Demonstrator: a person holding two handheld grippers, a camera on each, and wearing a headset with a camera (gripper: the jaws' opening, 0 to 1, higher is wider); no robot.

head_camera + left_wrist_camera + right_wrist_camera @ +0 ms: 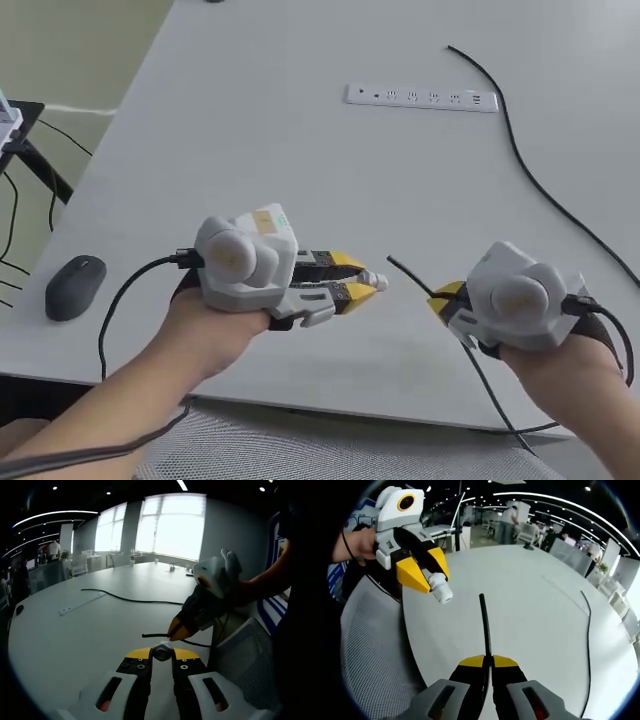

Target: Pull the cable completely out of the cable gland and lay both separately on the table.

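My left gripper (372, 283) is shut on a small white cable gland (162, 651), which pokes out past its yellow jaw tips (441, 589). A thin black cable (485, 625) is clamped in my right gripper (440, 300), its free end (392, 263) sticking up and left into the air. The cable is out of the gland, with a gap between the cable's end and the gland. Both grippers hover above the near edge of the white table (300, 150). The cable's other end hangs down past the table edge (495, 400).
A white power strip (421, 97) lies far back on the table, with a long black cord (530, 170) running right of it. A dark computer mouse (74, 286) sits at the left edge. A mesh chair (370, 655) stands below the table edge.
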